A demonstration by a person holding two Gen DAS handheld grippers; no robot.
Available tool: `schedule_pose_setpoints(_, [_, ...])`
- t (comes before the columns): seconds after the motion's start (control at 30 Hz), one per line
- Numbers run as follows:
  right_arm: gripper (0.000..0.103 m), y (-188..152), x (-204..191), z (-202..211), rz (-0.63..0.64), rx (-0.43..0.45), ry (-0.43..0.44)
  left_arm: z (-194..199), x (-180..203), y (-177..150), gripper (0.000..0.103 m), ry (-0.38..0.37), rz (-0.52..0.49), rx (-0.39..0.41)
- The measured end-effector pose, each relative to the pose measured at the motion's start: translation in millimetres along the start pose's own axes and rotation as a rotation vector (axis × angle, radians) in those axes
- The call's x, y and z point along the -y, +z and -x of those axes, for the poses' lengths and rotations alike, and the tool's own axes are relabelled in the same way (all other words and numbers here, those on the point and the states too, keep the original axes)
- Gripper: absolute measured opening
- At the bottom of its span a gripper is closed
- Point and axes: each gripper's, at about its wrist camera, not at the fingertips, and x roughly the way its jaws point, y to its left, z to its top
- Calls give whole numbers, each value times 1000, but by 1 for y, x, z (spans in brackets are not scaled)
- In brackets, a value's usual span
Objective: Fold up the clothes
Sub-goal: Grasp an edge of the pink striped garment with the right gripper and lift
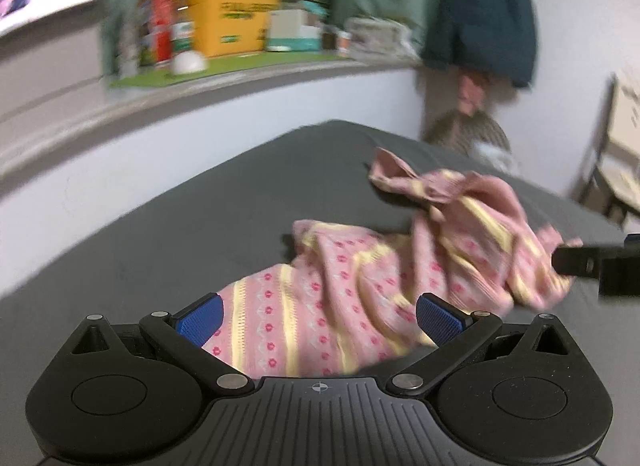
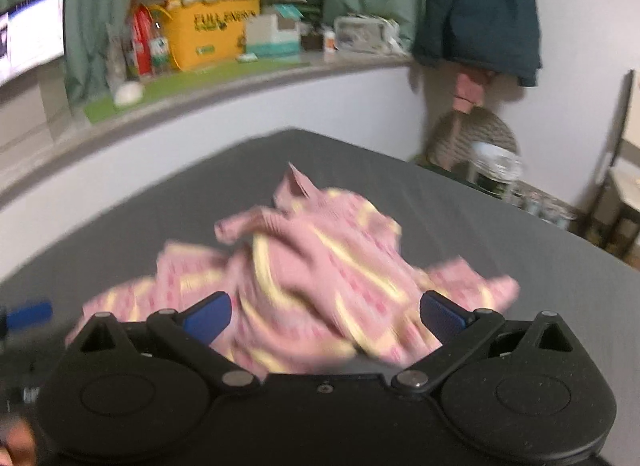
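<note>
Grey bed sheet point(image 1: 200, 201), frame centre: crumpled pink knit garment point(image 1: 320, 306). Left gripper point(image 1: 320, 318) and right gripper point(image 2: 326, 320) low, jaws spread; apparently empty, blurred.

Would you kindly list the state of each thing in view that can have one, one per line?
pink patterned garment: crumpled in a heap, unfolded, lying on the bed.
left gripper: open, fingers either side of the garment's near edge.
right gripper: open, garment between its fingers, not clamped.
grey bed sheet: spread flat.
dark teal jacket: hanging on the wall.
monitor: switched on.
</note>
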Motion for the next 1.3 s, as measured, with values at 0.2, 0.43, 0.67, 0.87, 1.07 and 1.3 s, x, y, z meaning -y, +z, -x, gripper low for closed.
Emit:
schedule_pose_setpoints(0.2, [75,14,-14,-69,-13,-75,30,-21,-23,-19,103,41,123,59])
schedule_pose_setpoints(0.43, [22,7,-7,-75,-107,-70,-1,-34,-27,-21,103,13,170,80])
schedule_pose_setpoints(0.67, [19,-22,75,31,-408,150,-122,-28,-35,-19,103,-20,211,112])
schedule_pose_setpoints(0.87, [19,-122,155,148,-721,353,-456,-21,-46,-17,103,-93,282,125])
schedule_pose_setpoints(1.07, [39,-201,221,145,-779,-36,-560,-24,-38,-17,103,-208,286,86])
schedule_pose_setpoints(1.3, [77,-195,189,165,-601,18,-538,-22,-12,-13,103,-232,144,62])
